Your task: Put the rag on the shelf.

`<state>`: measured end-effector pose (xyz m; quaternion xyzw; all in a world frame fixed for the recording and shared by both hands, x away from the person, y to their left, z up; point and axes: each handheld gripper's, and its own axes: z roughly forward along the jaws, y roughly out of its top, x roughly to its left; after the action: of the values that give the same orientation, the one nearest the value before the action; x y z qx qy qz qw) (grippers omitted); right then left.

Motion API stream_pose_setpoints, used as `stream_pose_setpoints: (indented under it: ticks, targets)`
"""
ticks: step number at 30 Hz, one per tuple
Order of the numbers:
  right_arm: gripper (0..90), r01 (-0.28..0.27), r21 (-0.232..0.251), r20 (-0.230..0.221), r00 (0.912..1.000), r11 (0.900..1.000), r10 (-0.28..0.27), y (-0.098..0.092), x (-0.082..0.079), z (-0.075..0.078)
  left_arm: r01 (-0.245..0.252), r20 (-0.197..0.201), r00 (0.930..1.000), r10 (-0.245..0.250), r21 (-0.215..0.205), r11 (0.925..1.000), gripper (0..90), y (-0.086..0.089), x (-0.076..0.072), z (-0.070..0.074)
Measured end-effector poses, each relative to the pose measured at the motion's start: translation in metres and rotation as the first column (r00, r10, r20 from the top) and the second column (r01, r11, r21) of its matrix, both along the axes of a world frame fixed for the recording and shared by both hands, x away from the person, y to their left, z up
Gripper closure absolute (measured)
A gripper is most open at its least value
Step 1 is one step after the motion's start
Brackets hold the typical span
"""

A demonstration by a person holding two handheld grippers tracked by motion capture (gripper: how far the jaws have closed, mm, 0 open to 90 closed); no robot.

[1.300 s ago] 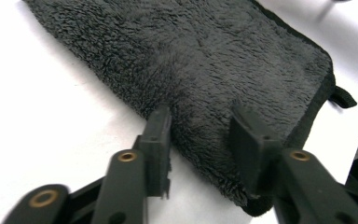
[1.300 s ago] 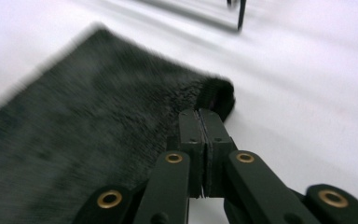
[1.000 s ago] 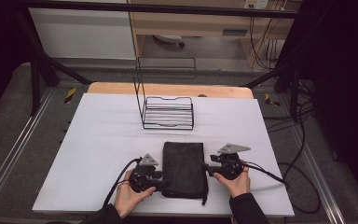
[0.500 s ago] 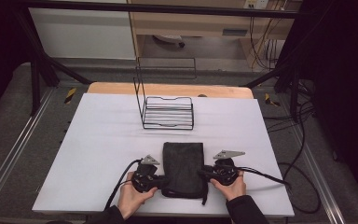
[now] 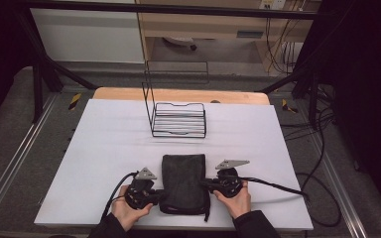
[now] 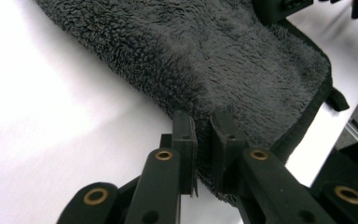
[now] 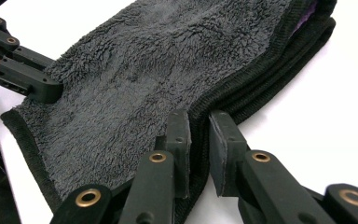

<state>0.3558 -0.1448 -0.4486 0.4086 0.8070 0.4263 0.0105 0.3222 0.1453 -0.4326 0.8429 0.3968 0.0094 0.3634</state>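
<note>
White tabletop [image 5: 104, 148] under dark framing carries a wire rack [image 5: 177, 119] and folded towel [image 5: 183, 181], both grippers' fingers clamped on its edges.

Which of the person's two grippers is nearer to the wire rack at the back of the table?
Right. The right gripper, at the folded towel's right edge, sits slightly farther up the table toward the wire rack than the left gripper, at its left edge.
</note>
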Motion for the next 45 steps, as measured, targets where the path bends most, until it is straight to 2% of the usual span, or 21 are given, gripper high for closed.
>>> stream_pose_setpoints:
  ticks: [3, 6, 7, 8, 9, 10, 11, 12, 15, 17, 19, 21, 23, 28, 32, 37, 40, 45]
  targets:
    - [77.3, 0.002, -0.015, 0.001, 1.0000, 1.000, -0.002, 0.001, -0.001, -0.001, 0.008, 0.006, 0.9999, -0.008, 0.004, 1.0000, 78.5, 0.003, 0.000, -0.005]
    - [73.0, -0.005, -0.039, 0.016, 0.9999, 0.999, 0.005, 0.000, -0.002, -0.002, 0.030, 0.034, 0.9990, -0.030, 0.014, 0.9995, 75.0, 0.002, -0.001, -0.004]
    - [66.1, -0.009, -0.048, 0.042, 0.9991, 0.999, 0.011, -0.001, -0.002, -0.001, 0.031, 0.046, 0.9984, -0.032, 0.019, 0.9993, 68.9, 0.003, -0.001, -0.002]
    - [66.1, -0.009, -0.048, 0.042, 0.9991, 0.999, 0.011, -0.001, -0.002, -0.001, 0.032, 0.058, 0.9978, -0.033, 0.018, 0.9993, 68.9, 0.004, -0.001, 0.000]
    - [56.8, -0.007, -0.054, 0.083, 0.9965, 0.999, 0.011, -0.003, -0.003, 0.001, 0.030, 0.074, 0.9967, -0.031, 0.016, 0.9994, 59.6, 0.006, -0.001, 0.003]
    - [56.8, -0.007, -0.054, 0.083, 0.9965, 0.999, 0.011, -0.003, -0.003, 0.001, 0.028, 0.090, 0.9956, -0.029, 0.009, 0.9996, 59.6, 0.009, 0.000, 0.006]
    - [48.8, 0.003, -0.041, 0.116, 0.9932, 0.999, 0.002, -0.007, -0.002, 0.004, 0.028, 0.104, 0.9942, -0.028, 0.002, 0.9996, 52.1, 0.011, 0.001, 0.009]
    - [48.8, 0.003, -0.041, 0.116, 0.9932, 0.999, 0.002, -0.007, -0.002, 0.004, 0.029, 0.121, 0.9922, -0.028, -0.003, 0.9996, 52.1, 0.014, 0.003, 0.011]
    - [36.4, 0.019, -0.004, 0.150, 0.9886, 1.000, -0.018, -0.014, -0.001, 0.009, 0.029, 0.159, 0.9869, -0.030, 0.010, 0.9995, 43.9, 0.020, 0.008, 0.016]
    - [28.1, 0.018, -0.011, 0.177, 0.9841, 1.000, -0.016, -0.018, 0.001, 0.012, 0.030, 0.178, 0.9836, -0.030, 0.003, 0.9995, 37.1, 0.023, 0.011, 0.019]
    - [23.4, 0.024, -0.012, 0.188, 0.9820, 1.000, -0.021, -0.020, 0.002, 0.014, 0.032, 0.192, 0.9808, -0.031, 0.000, 0.9995, 30.8, 0.025, 0.014, 0.021]
    - [18.6, 0.029, 0.006, 0.199, 0.9796, 1.000, -0.029, -0.023, 0.003, 0.015, 0.033, 0.196, 0.9801, -0.033, 0.005, 0.9994, 24.5, 0.026, 0.018, 0.023]
    - [15.5, 0.028, 0.021, 0.180, 0.9832, 0.999, -0.031, -0.027, 0.005, 0.016, 0.037, 0.194, 0.9803, -0.037, 0.004, 0.9993, 17.3, 0.028, 0.023, 0.025]
    - [9.2, 0.032, 0.033, 0.183, 0.9823, 0.999, -0.038, -0.036, 0.007, 0.018, 0.041, 0.191, 0.9808, -0.041, 0.006, 0.9992, 7.9, 0.028, 0.037, 0.029]
    - [8.2, 0.037, 0.041, 0.180, 0.9827, 0.998, -0.044, -0.037, 0.007, 0.019, 0.026, 0.194, 0.9807, -0.027, 0.006, 0.9996, 6.6, 0.026, 0.051, 0.034]
    - [7.8, 0.042, 0.045, 0.180, 0.9825, 0.998, -0.049, -0.037, 0.006, 0.018, -0.019, 0.208, 0.9782, 0.012, 0.033, 0.9993, 10.8, 0.017, 0.070, 0.034]
    - [7.8, 0.044, 0.040, 0.185, 0.9814, 0.998, -0.050, -0.037, 0.006, 0.018, -0.047, 0.204, 0.9782, 0.039, 0.037, 0.9982, 13.9, 0.011, 0.082, 0.032]
    - [7.2, 0.047, 0.033, 0.185, 0.9815, 0.998, -0.052, -0.036, 0.007, 0.016, -0.100, 0.203, 0.9749, 0.092, 0.031, 0.9945, 25.3, 0.003, 0.100, 0.023]
